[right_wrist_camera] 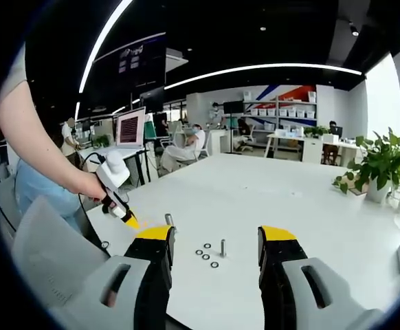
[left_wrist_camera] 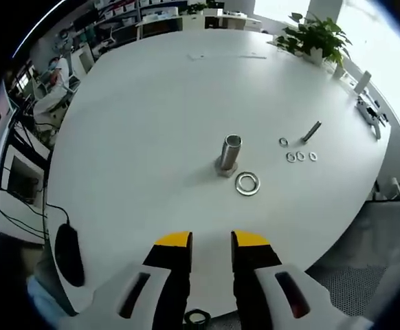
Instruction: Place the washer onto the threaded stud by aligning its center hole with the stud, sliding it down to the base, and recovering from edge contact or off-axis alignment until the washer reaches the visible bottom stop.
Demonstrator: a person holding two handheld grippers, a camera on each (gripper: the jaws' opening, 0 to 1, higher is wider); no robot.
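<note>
A metal threaded stud (left_wrist_camera: 230, 152) stands upright on its small base near the middle of the white table (left_wrist_camera: 152, 124). The large washer (left_wrist_camera: 247, 183) lies flat on the table beside the base, on the near right. My left gripper (left_wrist_camera: 212, 240) is open and holds nothing, a short way back from the stud. In the right gripper view the stud (right_wrist_camera: 168, 220) peeks up beside the left jaw. My right gripper (right_wrist_camera: 216, 237) is open and holds nothing. A hand holds the left gripper (right_wrist_camera: 130, 221) to the left of the stud.
Several small washers (left_wrist_camera: 300, 156) and a bolt (left_wrist_camera: 310, 131) lie right of the stud; the same washers (right_wrist_camera: 205, 256) and bolt (right_wrist_camera: 223, 247) lie between my right jaws. A potted plant (left_wrist_camera: 317, 34) stands at the far edge. A black mouse (left_wrist_camera: 69, 254) lies near left.
</note>
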